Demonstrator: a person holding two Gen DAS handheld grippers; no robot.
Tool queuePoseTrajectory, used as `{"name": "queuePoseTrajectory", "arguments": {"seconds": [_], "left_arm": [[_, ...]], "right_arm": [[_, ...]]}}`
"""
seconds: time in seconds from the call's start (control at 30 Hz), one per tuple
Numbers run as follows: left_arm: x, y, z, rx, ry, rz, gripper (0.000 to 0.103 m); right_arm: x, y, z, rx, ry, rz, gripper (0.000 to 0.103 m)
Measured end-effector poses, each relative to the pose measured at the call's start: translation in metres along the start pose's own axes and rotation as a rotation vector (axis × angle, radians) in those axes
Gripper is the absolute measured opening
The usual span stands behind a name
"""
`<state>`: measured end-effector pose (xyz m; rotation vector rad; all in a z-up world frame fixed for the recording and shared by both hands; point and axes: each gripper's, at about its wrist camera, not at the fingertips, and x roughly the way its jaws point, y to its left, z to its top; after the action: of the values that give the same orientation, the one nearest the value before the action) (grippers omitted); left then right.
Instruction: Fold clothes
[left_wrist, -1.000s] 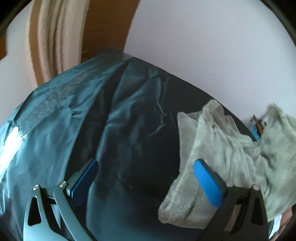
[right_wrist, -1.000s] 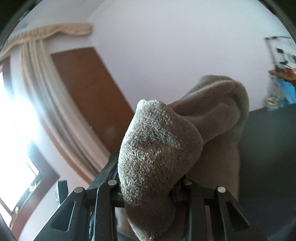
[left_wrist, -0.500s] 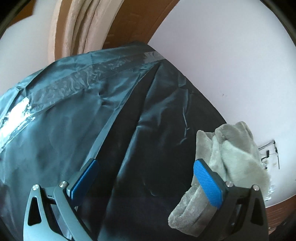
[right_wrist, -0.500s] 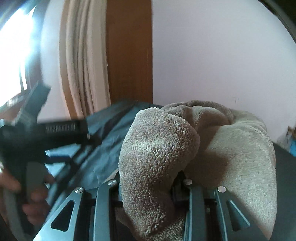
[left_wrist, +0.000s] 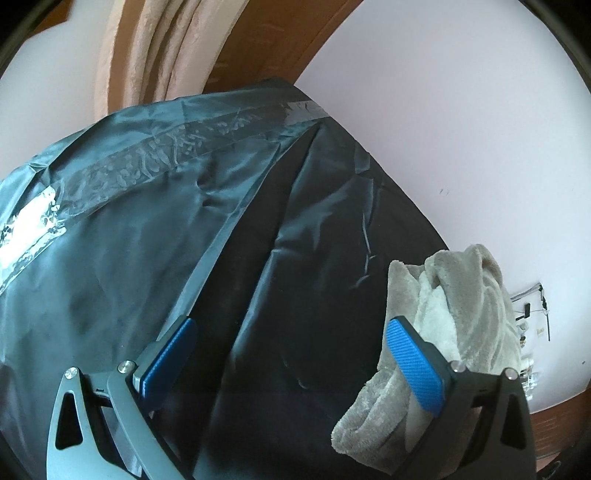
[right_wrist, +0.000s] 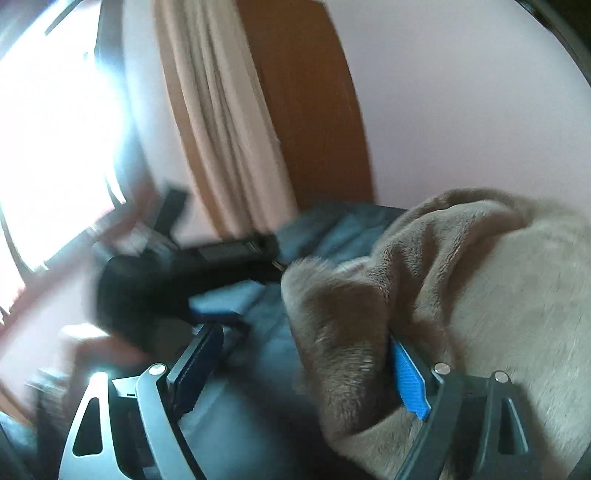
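Note:
A beige fleece garment (left_wrist: 461, 295) lies bunched on the dark teal cover (left_wrist: 147, 240) at the right of the left wrist view. My left gripper (left_wrist: 290, 328) hovers open over the bare cover, its right finger just in front of the garment and nothing between the pads. In the blurred right wrist view my right gripper (right_wrist: 304, 339) has its jaws opening. The garment (right_wrist: 498, 295) droops over the right finger and hangs into the gap, while the left pad is free of it. The left gripper's dark body (right_wrist: 221, 266) shows beyond it.
The shiny teal cover has a strip of clear tape (left_wrist: 166, 162) along its far edge. Behind it are a cream curtain (left_wrist: 166, 48), a brown panel (right_wrist: 314, 110) and a pale wall (left_wrist: 461, 129). A bright window (right_wrist: 55, 129) is at the left.
My right gripper's jaws have spread wide, letting go of the garment they pinched, and it has dropped toward the cover. The left wrist view rolled earlier, then held still.

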<state>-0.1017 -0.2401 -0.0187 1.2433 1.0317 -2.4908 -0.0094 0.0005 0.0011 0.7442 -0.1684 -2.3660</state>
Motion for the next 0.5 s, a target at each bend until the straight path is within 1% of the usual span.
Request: {"name": "queuePoseTrajectory", "arguments": {"seconds": [0.07,0.1,0.17,0.2,0.27,0.3,0.37,0.43,0.5], "left_arm": [[0.001,-0.002,-0.001,0.011,0.003,-0.002,0.103],[0.002,-0.003,-0.001,0.013,0.006,-0.003,0.103],[0.003,-0.004,-0.002,0.015,0.009,-0.008,0.103],[0.002,-0.004,-0.002,0.015,0.007,-0.012,0.103],[0.0,-0.004,-0.002,0.014,-0.002,-0.022,0.103],[-0.002,-0.004,-0.002,0.013,-0.008,-0.026,0.103],[-0.005,-0.005,-0.003,0.016,-0.023,-0.027,0.103],[-0.006,-0.005,-0.003,0.018,-0.033,-0.027,0.103],[-0.006,-0.005,-0.003,0.014,-0.034,-0.027,0.103]], "right_arm": [[-0.012,-0.008,0.002,0.072,-0.013,0.103,0.088],[-0.016,-0.011,0.003,0.093,-0.02,0.123,0.088],[-0.026,-0.016,0.003,0.128,-0.047,0.121,0.088],[-0.031,-0.017,0.004,0.129,-0.065,0.099,0.088],[-0.044,-0.017,0.006,0.109,-0.123,0.0,0.087],[-0.047,-0.017,0.006,0.096,-0.143,-0.038,0.087],[-0.051,-0.016,0.01,0.068,-0.17,-0.142,0.087],[-0.048,-0.016,0.014,0.042,-0.168,-0.176,0.087],[-0.042,-0.015,0.02,0.024,-0.153,-0.168,0.087]]}}
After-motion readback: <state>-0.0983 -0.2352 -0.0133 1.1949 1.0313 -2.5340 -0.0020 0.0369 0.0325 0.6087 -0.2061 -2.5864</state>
